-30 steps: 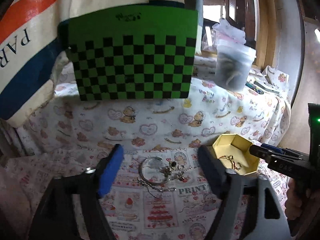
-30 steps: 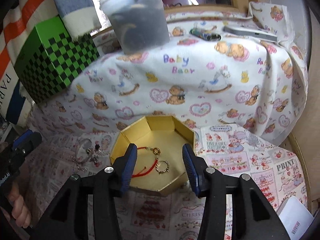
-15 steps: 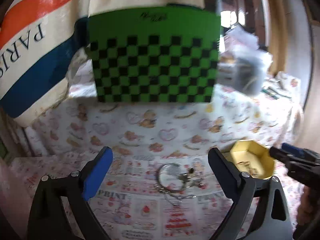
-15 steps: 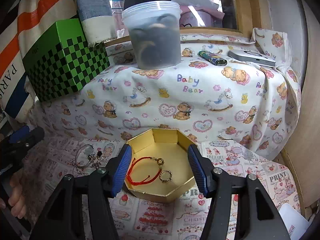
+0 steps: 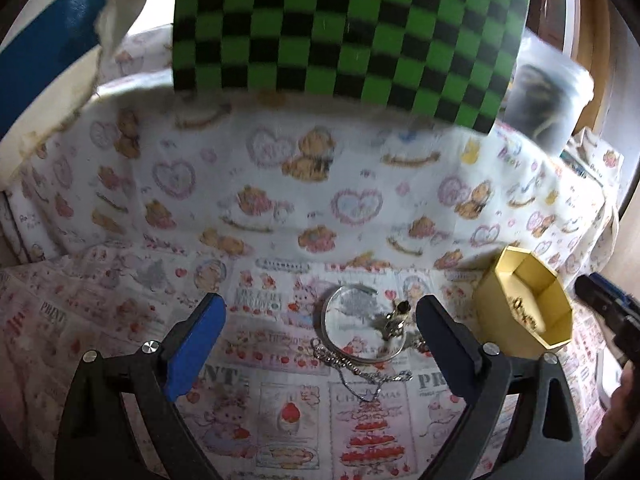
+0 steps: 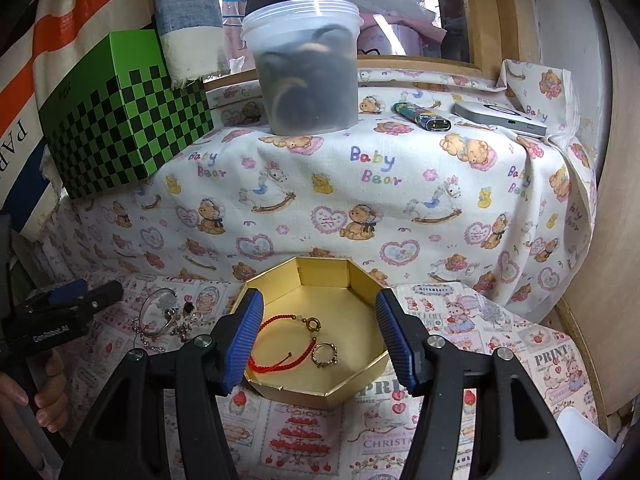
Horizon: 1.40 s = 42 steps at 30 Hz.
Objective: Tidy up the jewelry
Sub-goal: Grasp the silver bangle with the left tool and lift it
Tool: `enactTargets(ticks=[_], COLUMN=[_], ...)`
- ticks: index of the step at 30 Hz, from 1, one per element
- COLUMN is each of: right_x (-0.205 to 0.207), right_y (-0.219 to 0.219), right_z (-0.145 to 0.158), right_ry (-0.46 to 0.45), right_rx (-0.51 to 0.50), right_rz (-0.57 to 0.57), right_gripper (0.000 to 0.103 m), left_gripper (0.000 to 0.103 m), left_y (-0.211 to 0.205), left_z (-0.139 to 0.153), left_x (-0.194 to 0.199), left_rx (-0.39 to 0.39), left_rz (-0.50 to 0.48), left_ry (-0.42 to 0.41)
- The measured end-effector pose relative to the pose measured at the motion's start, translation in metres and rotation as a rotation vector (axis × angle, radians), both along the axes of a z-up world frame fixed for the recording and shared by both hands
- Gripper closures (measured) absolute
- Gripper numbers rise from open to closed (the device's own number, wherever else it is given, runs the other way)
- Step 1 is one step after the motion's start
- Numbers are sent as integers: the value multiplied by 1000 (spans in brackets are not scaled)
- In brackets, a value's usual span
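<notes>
we're on the pickup step: our left gripper (image 5: pixel 320 332) gapes wide and empty near the silver bangle with tangled chain (image 5: pixel 360 332) on the printed cloth (image 5: pixel 240 200); next it must straddle and close. our right gripper (image 6: pixel 320 336), half open, holds nothing over the gold hexagonal box (image 6: pixel 320 276).

Daylight enters through the window (image 6: pixel 400 12) at the top of the right wrist view, which is sharp and evenly lit. The left wrist view is motion-blurred (worst on the checkered box (image 5: pixel 352 36) up top). Both frames bend and darken toward their corners.
</notes>
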State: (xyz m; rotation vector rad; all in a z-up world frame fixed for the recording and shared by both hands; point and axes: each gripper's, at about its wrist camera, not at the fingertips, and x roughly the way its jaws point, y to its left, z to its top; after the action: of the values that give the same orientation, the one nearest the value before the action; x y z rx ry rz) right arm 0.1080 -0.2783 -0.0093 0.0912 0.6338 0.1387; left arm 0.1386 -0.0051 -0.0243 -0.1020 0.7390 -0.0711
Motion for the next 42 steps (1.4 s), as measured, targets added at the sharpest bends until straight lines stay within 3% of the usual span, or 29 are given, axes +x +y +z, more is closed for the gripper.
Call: enactTargets(ticks=[2, 4, 7, 11, 19, 26, 30, 33, 42], right_x=[0, 0, 0, 0, 1, 1, 2, 3, 2], right_y=[0, 0, -2, -2, -1, -2, -1, -2, -6], right_z=[0, 0, 1, 1, 0, 0, -1, -2, 0], right_ry=[1, 2, 2, 1, 7, 12, 17, 21, 17], right_rx=[-2, -7, -1, -3, -7, -1, -4, -3, 12], right_rz=[0, -1, -8, -9, -8, -12, -14, -20, -31], right_gripper=[42, 42, 42, 42, 42, 42, 42, 42, 42], left_gripper=[16, 22, 22, 22, 22, 22, 43, 43, 43], left_y=[-1, 1, 3, -12, -36, -45, -49, -54, -29], left_z=[-5, -9, -9, -15, -30, -48, -49, -50, -37], left_x=[4, 8, 12, 15, 25, 42, 40, 40, 33], left_rx=[16, -19, -59, -10, 72, 82, 101, 118, 10], left_rz=[7, 10, -4, -117, -107, -111, -131, -135, -82], left_ry=[28, 58, 66, 93, 133, 182, 165, 159, 147])
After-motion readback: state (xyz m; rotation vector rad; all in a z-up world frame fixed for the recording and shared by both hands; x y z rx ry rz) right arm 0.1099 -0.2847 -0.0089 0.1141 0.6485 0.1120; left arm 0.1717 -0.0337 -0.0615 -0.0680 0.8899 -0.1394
